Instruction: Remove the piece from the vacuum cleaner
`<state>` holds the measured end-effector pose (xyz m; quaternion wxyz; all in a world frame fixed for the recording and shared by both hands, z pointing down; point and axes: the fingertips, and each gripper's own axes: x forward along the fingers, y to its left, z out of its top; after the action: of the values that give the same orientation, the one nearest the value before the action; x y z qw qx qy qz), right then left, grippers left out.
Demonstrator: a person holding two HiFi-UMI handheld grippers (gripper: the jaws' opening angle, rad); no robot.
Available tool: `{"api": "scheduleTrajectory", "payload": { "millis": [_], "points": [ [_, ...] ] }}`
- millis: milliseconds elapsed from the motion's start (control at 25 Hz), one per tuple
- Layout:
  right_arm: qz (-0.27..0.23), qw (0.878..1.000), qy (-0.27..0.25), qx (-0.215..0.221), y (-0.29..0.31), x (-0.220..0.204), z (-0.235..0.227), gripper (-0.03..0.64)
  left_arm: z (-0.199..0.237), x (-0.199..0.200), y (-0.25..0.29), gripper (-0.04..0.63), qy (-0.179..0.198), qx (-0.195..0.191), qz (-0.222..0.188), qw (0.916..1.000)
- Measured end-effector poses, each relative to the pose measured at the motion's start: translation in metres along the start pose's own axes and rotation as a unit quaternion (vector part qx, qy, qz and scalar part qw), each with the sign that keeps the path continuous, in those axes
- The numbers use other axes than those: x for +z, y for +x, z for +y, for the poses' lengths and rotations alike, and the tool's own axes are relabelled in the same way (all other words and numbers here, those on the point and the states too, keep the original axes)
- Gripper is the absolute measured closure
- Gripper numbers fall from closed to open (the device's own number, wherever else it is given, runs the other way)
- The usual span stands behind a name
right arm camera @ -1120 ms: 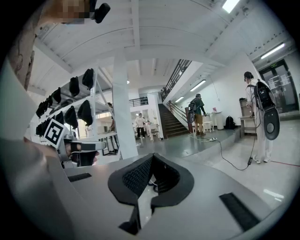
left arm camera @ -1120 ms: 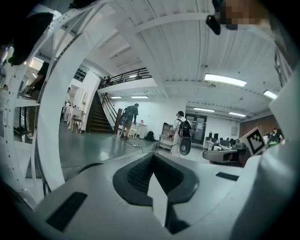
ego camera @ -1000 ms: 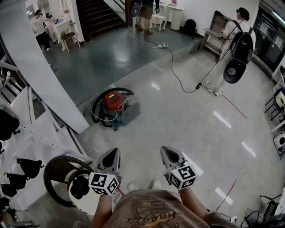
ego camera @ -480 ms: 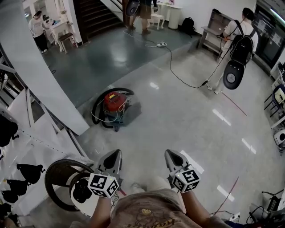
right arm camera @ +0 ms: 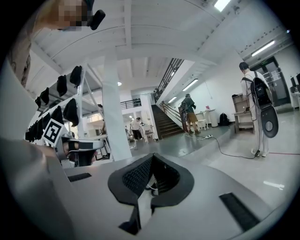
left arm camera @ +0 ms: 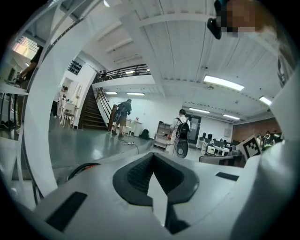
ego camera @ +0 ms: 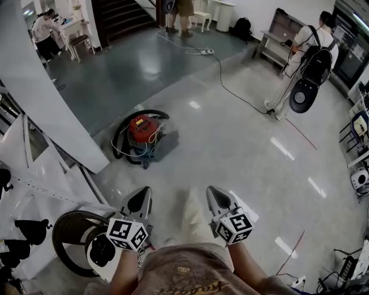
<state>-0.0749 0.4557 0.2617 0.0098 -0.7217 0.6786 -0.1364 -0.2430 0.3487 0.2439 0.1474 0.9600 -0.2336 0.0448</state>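
Observation:
The vacuum cleaner (ego camera: 142, 135) is a red canister with a black hose looped round it and a pale cord on top. It stands on the shiny floor beside a white slanted beam, well ahead of me. My left gripper (ego camera: 142, 196) and right gripper (ego camera: 214, 194) are held side by side at waist height, pointing forward, far short of the vacuum cleaner. Both are shut with nothing between the jaws. In the left gripper view a bit of the black hose (left arm camera: 83, 168) shows past the shut left gripper (left arm camera: 153, 177). The right gripper (right arm camera: 151, 180) looks out over the hall.
A white slanted beam (ego camera: 43, 101) and a white rack run along the left. A round black frame (ego camera: 72, 233) stands by my left side. A black cable (ego camera: 233, 92) crosses the floor ahead. A person with a backpack (ego camera: 308, 57) stands at the far right; others stand by the stairs (ego camera: 124, 17).
I have stepped forward: a pale trouser leg now shows between the grippers and the vacuum cleaner sits slightly nearer. Both grippers stay shut and level.

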Motion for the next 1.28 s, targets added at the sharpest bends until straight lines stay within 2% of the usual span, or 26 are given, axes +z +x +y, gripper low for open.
{"api": "scheduleTrajectory", "payload": {
  "millis": [360,760,960,1280],
  "points": [
    [0.009,0.999,-0.002,0.043,0.120,0.037,-0.053,0.617,0.061,0.031,0.102,0.594,-0.021,0.036,-0.002,0.9991],
    [0.031,0.994,-0.020,0.107,0.250,0.089,-0.131,0.617,0.111,0.081,0.224,0.594,-0.022,0.086,-0.011,0.9960],
    [0.044,0.990,-0.019,0.132,0.291,0.100,-0.154,0.617,0.128,0.090,0.256,0.594,-0.024,0.119,-0.007,0.9926],
    [0.062,0.984,-0.015,0.168,0.338,0.098,-0.148,0.617,0.162,0.106,0.267,0.594,-0.021,0.152,-0.011,0.9881]
  ]
}}
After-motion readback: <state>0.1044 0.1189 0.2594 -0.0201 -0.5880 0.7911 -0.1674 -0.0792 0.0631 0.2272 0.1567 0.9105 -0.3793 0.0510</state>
